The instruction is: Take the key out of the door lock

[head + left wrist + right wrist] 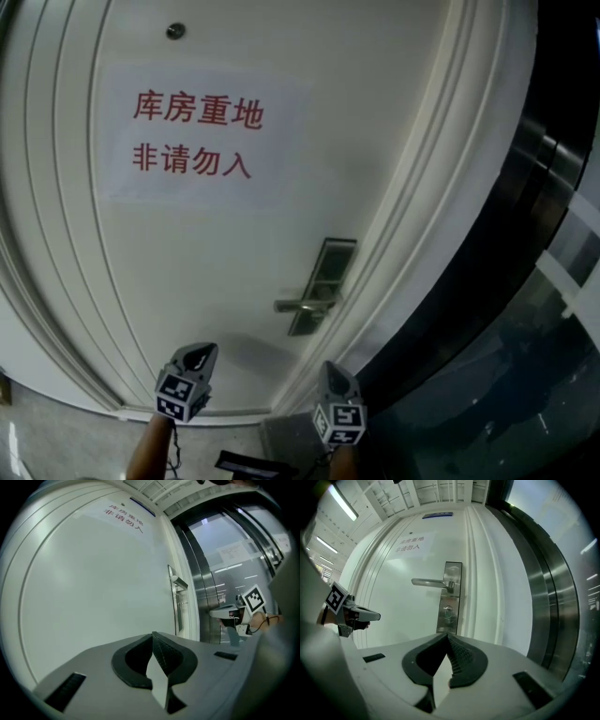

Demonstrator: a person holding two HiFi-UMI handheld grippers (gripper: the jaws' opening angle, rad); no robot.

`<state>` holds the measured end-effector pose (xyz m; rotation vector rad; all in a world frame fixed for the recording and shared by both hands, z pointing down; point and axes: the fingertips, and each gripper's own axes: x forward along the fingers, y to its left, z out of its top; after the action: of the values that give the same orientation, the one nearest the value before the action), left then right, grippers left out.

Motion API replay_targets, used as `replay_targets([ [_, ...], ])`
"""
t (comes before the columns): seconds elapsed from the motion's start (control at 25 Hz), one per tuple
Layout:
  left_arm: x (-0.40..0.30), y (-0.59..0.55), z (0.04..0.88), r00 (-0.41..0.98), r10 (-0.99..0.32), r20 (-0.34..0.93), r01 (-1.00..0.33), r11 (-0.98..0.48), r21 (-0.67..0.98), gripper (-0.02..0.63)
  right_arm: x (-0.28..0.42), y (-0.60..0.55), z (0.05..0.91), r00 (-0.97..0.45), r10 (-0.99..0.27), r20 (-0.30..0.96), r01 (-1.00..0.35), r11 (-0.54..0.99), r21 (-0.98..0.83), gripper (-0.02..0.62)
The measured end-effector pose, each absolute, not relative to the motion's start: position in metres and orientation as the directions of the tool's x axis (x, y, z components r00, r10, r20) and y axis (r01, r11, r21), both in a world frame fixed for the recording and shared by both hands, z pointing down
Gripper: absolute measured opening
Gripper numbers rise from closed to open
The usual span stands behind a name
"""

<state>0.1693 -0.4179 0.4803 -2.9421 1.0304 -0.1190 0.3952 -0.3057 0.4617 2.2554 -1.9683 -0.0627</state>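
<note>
White painted door [216, 244] fills all the views; on its right side sits the brushed-metal lock plate [450, 597], with the lever handle [431, 582] pointing to the left. The key [448, 609] looks to be in the cylinder just under the handle, though it is small and I see only a short bright stub.

The task seems to be at its first step, the approach; neither gripper touches the door. The right gripper [449, 634] has its jaws fully together with nothing between them; it points nearly straight at the plate and is well apart from it. The left gripper [153, 633] has also its jaws together and empty; it faces the bare door panel, with the plate off to its right. In the head view both are low, below the handle.

The next move, I think, calls for the right jaws to part first, then to go forward to the key head and close on it; whether the key must be turned before it slides out, I cannot tell from here.

For room: the lever handle hangs right above the keyhole, so a straight or slightly low approach seems safer. The raised mouldings of the door frame [476, 573] stand just beside the plate on the right, and beyond them a dark steel frame [548, 597]. Left of the plate the door is flat and open; the paper notice [192, 136] is high, out of the way.
</note>
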Motion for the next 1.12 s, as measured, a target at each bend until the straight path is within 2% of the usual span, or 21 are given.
replay_targets([
  [0.4,0.160,-0.429,0.480,0.740,-0.670,0.059,-0.669,-0.742,-0.038,0.008,0.390,-0.335,0.440,0.129,-0.990,0.055,-0.942,-0.105,0.320,0.014],
  [0.92,0.152,-0.438,0.479,0.703,-0.710,0.040,-0.709,-0.704,-0.026,0.009,0.390,-0.361,0.428,0.118,-0.992,0.046,-0.802,-0.068,0.593,0.014],
  [1.12,0.147,-0.441,0.480,0.687,-0.726,0.034,-0.726,-0.688,-0.018,0.009,0.387,-0.365,0.420,0.104,-0.994,0.045,-0.753,-0.049,0.656,0.048],
])
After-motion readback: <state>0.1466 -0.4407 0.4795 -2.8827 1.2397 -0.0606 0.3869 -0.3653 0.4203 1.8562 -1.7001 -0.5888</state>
